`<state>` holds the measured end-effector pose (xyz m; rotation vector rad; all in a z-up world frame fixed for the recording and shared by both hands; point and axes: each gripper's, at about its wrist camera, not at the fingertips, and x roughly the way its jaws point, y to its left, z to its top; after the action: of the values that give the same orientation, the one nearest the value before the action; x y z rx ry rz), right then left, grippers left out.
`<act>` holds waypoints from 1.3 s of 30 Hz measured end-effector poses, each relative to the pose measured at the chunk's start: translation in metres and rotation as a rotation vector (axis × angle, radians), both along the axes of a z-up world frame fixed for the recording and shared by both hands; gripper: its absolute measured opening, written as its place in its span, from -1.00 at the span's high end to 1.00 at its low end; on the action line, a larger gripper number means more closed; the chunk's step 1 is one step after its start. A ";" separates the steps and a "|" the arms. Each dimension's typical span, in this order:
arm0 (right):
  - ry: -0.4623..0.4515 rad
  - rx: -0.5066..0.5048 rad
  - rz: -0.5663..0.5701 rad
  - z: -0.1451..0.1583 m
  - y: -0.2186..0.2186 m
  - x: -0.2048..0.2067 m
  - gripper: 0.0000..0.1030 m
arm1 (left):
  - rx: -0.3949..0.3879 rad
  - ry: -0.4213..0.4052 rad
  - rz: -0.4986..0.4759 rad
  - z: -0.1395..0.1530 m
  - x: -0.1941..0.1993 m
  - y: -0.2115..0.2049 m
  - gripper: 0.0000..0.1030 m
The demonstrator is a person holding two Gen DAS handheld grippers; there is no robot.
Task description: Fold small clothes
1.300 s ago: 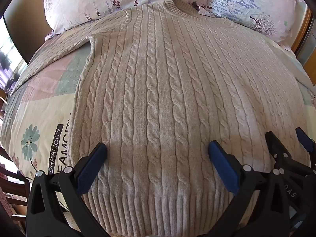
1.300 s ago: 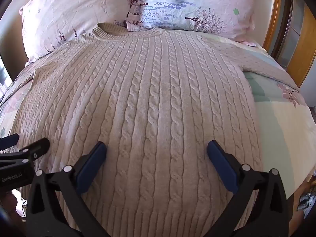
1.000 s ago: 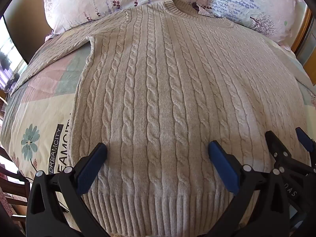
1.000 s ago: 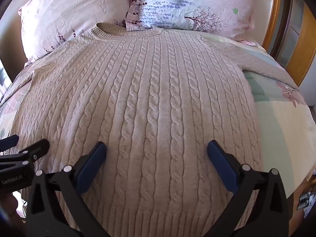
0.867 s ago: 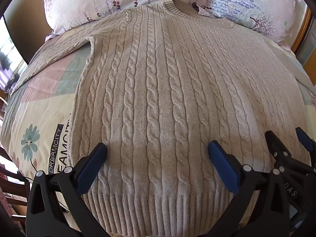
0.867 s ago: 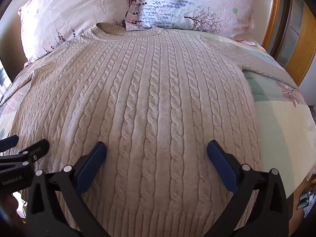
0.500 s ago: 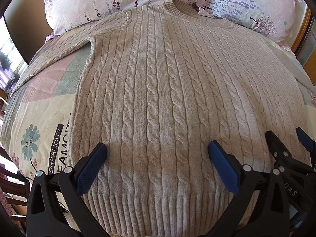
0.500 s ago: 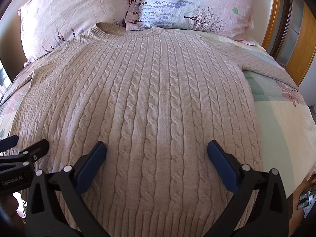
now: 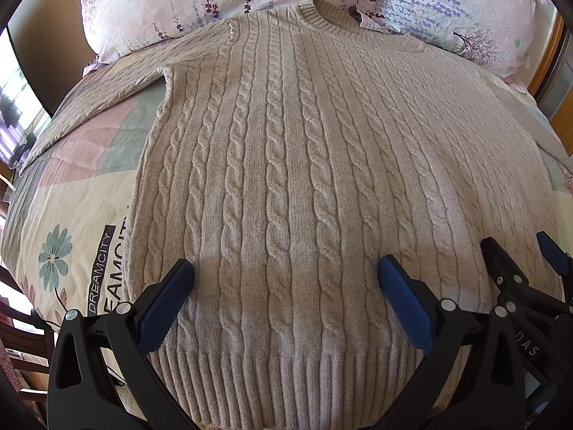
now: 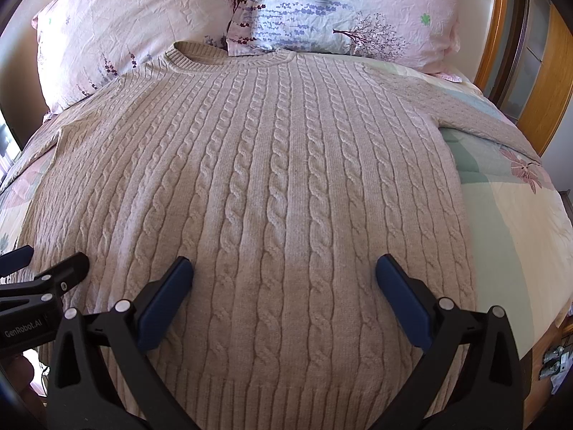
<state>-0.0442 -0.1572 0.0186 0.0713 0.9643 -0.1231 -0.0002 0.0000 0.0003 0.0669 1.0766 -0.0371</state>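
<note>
A beige cable-knit sweater [image 9: 286,165] lies flat, front up, on the bed, collar toward the pillows and ribbed hem nearest me; it also shows in the right wrist view [image 10: 272,186]. Both sleeves spread out to the sides. My left gripper [image 9: 285,279] is open and empty, hovering over the hem's left half. My right gripper [image 10: 284,276] is open and empty over the hem's right half. Each gripper shows at the edge of the other's view: the right one [image 9: 519,261] and the left one [image 10: 43,265].
The sweater lies on a patchwork floral quilt [image 9: 71,215] that also shows in the right wrist view [image 10: 508,215]. Two pink floral pillows [image 10: 136,21] [image 10: 358,10] stand at the head. A wooden bed frame and cabinet [image 10: 537,82] are at the right. A dark chair [image 9: 21,340] is at the lower left.
</note>
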 end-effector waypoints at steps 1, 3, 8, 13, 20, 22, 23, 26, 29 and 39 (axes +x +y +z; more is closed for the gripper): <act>0.000 0.000 0.000 0.000 0.000 0.000 -0.97 | 0.000 0.000 0.000 0.000 0.000 0.000 -0.97; 0.001 0.000 0.000 0.000 0.000 0.000 -0.97 | 0.000 0.000 0.000 0.000 0.000 0.000 -0.97; 0.002 0.000 0.000 0.000 0.000 0.000 -0.97 | 0.000 -0.001 0.000 0.000 0.000 0.000 -0.97; 0.002 0.000 0.000 0.000 0.000 0.000 -0.97 | 0.000 -0.002 0.000 0.000 0.000 0.000 -0.97; 0.001 0.000 0.000 0.000 0.001 0.001 -0.97 | 0.001 -0.003 -0.001 0.000 0.000 0.000 -0.97; 0.000 0.000 0.000 0.000 -0.003 -0.001 -0.97 | 0.000 -0.003 0.000 0.000 0.000 0.000 -0.97; 0.000 0.000 0.000 0.000 -0.003 -0.001 -0.97 | 0.000 -0.003 0.000 0.000 0.000 0.000 -0.97; 0.001 0.000 0.000 0.000 -0.001 0.000 -0.97 | 0.000 -0.003 0.000 0.000 0.000 0.000 -0.97; 0.001 0.000 0.000 0.000 -0.001 0.000 -0.97 | 0.001 -0.003 0.000 0.000 0.000 0.000 -0.97; 0.001 0.000 0.003 0.001 -0.001 0.000 -0.97 | 0.001 0.003 -0.002 0.002 0.003 -0.001 -0.97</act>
<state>-0.0438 -0.1585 0.0194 0.0696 0.9655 -0.1207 0.0030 -0.0006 0.0020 0.0687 1.0794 -0.0384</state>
